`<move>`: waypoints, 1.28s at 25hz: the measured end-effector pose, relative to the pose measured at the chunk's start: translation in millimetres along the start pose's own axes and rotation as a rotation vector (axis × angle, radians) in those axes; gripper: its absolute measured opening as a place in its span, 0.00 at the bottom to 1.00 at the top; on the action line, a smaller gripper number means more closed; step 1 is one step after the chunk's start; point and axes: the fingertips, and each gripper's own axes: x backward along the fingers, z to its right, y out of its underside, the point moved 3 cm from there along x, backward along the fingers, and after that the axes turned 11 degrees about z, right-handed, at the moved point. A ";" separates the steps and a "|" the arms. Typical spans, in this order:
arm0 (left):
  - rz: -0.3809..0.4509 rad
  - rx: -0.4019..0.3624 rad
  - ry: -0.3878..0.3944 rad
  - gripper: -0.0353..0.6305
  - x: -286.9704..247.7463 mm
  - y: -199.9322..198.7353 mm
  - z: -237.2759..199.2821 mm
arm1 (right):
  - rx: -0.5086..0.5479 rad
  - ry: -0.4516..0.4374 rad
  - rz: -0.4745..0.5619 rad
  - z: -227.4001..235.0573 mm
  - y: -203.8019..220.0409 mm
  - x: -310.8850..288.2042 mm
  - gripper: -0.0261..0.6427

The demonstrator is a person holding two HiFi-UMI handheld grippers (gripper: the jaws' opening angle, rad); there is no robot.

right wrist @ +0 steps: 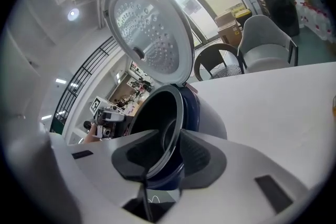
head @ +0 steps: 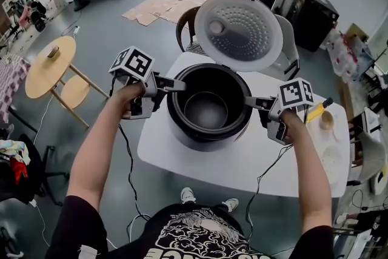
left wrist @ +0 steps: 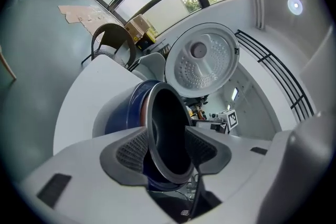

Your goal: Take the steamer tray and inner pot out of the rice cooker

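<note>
A dark blue rice cooker [head: 182, 130] stands on a white table [head: 242, 164] with its lid [head: 239, 30] swung up at the back. The dark inner pot [head: 206, 109] sits inside it. My left gripper [head: 179, 85] straddles the pot's left rim [left wrist: 153, 113], with the pads spread on either side and a gap showing on the inner side. My right gripper [head: 251, 102] straddles the right rim [right wrist: 176, 113]. Its pads stand close to the rim; whether they press on it is unclear. From the left gripper view the right gripper [left wrist: 223, 120] shows across the pot.
At the table's right end lie a pale spoon [head: 327, 121], a yellow-handled tool [head: 318, 109] and a white round dish [head: 332, 159]. A chair [head: 285, 51] stands behind the cooker. A round wooden side table [head: 51, 67] stands on the floor to the left.
</note>
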 end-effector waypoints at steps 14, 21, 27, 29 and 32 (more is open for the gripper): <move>0.091 -0.029 -0.076 0.12 4.4 -0.4 -11.6 | -0.050 0.078 0.122 7.9 -4.8 3.2 0.13; 0.139 -0.028 -0.096 0.12 11.1 -1.5 -7.8 | -0.014 0.129 0.146 -1.0 -2.7 6.2 0.13; 0.160 -0.049 -0.091 0.12 14.1 -5.5 1.7 | 0.002 0.126 0.182 -11.8 -10.2 17.2 0.12; 0.176 -0.053 -0.079 0.12 15.2 -7.5 4.9 | 0.009 0.118 0.200 -14.1 -13.3 19.2 0.12; 0.197 -0.073 -0.073 0.12 18.3 -9.3 10.9 | 0.014 0.109 0.219 -17.6 -14.8 21.8 0.12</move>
